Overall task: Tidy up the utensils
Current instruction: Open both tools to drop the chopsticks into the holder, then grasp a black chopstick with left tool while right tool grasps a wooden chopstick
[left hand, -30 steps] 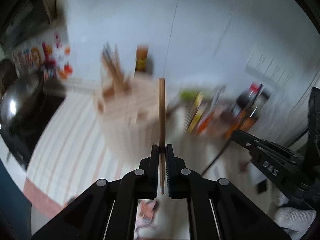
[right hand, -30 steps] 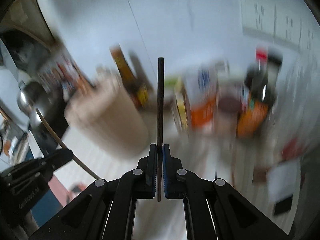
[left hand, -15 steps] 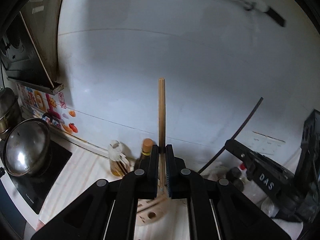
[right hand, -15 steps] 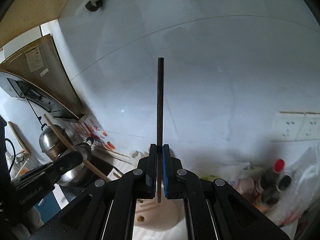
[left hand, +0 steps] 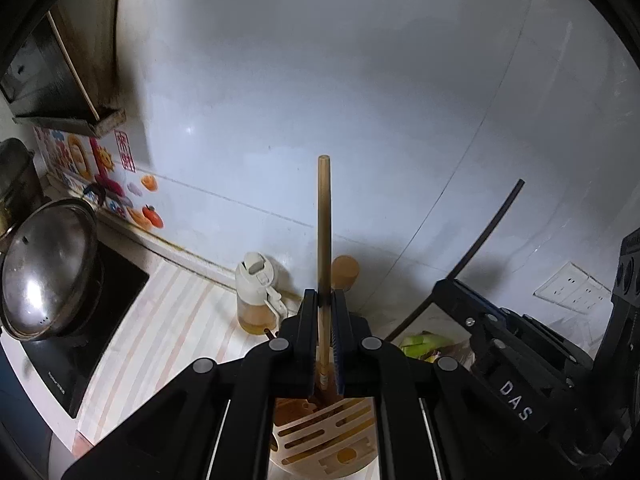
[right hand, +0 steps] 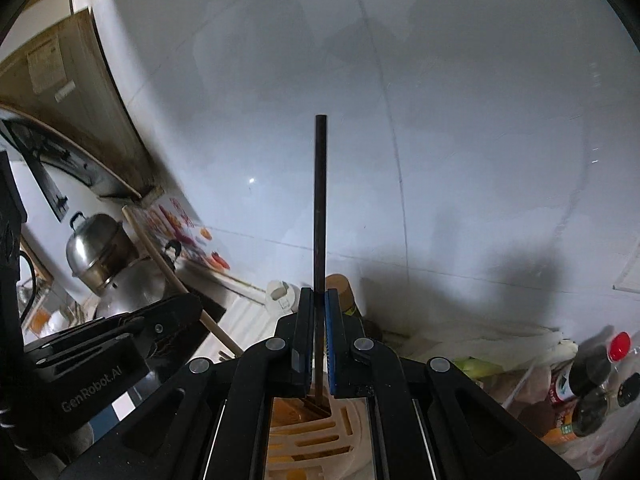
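Note:
My left gripper (left hand: pixel 325 300) is shut on a light wooden chopstick (left hand: pixel 323 232) that stands upright, its lower end over the cream slotted utensil holder (left hand: pixel 320 444). My right gripper (right hand: pixel 317 300) is shut on a dark chopstick (right hand: pixel 320 200), also upright, its lower tip at a slot of the same holder (right hand: pixel 308 436). Each gripper shows in the other's view: the right one with its dark stick (left hand: pixel 480 236), the left one with its wooden stick (right hand: pixel 160 256).
An oil dispenser (left hand: pixel 256 292) and a cork-topped bottle (left hand: pixel 346 272) stand against the white tiled wall. A lidded steel wok (left hand: pixel 48 268) sits on the black cooktop at left. Sauce bottles (right hand: pixel 592 384) and bags crowd the right. A steel steamer pot (right hand: pixel 100 248) stands far left.
Both grippers have tilted up from the counter and lowered over the holder. The chopstick tips now sit at the holder's slots.

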### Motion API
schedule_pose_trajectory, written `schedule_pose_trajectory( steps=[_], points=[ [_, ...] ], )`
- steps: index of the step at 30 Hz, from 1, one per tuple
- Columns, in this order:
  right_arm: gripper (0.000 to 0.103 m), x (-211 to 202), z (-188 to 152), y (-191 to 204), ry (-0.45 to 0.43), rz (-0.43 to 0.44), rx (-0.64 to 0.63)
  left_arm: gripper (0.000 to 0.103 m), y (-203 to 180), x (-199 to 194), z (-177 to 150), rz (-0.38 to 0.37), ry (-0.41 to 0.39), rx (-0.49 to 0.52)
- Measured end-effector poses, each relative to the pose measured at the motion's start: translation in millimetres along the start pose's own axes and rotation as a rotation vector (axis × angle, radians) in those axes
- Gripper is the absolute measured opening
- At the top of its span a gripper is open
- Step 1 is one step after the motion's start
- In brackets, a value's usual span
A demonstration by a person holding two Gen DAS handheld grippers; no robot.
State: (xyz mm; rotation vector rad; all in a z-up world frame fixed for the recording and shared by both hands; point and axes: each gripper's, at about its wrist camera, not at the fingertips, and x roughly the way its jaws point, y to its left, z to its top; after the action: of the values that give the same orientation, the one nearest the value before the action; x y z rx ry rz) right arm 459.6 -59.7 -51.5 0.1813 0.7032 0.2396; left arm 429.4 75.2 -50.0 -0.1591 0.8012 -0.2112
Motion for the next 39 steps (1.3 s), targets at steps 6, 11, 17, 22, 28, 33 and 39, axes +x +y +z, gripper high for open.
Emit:
schedule_pose_trajectory(
  steps=[6,11,17,22,28,33,39],
  points=[
    [0.006,26,-4,4,0.109,0.014,-0.026,0.009,7,-1,0,-0.033,0.060,-0.066],
    [0.034,14,-6,-14,0.123,0.016,0.014,0.048,17,-26,-4,0.013,-0.005,-0.069],
    [0.053,-23,-21,-47,0.097,-0.016,0.092,0.086,27,-46,-27,0.081,-0.056,-0.087],
    [0.065,-55,-63,-92,0.108,-0.100,0.174,0.103,22,-55,-63,0.126,-0.096,-0.079],
    [0.093,-81,-130,-146,0.136,-0.190,0.248,0.103,-15,-25,-117,0.137,-0.029,-0.011],
    [0.094,-86,-198,-199,0.235,-0.293,0.285,0.103,-56,30,-173,0.117,0.139,0.063],
    [0.066,-78,-283,-258,0.424,-0.320,0.346,0.103,-113,87,-251,0.140,0.328,0.194]
  ],
)
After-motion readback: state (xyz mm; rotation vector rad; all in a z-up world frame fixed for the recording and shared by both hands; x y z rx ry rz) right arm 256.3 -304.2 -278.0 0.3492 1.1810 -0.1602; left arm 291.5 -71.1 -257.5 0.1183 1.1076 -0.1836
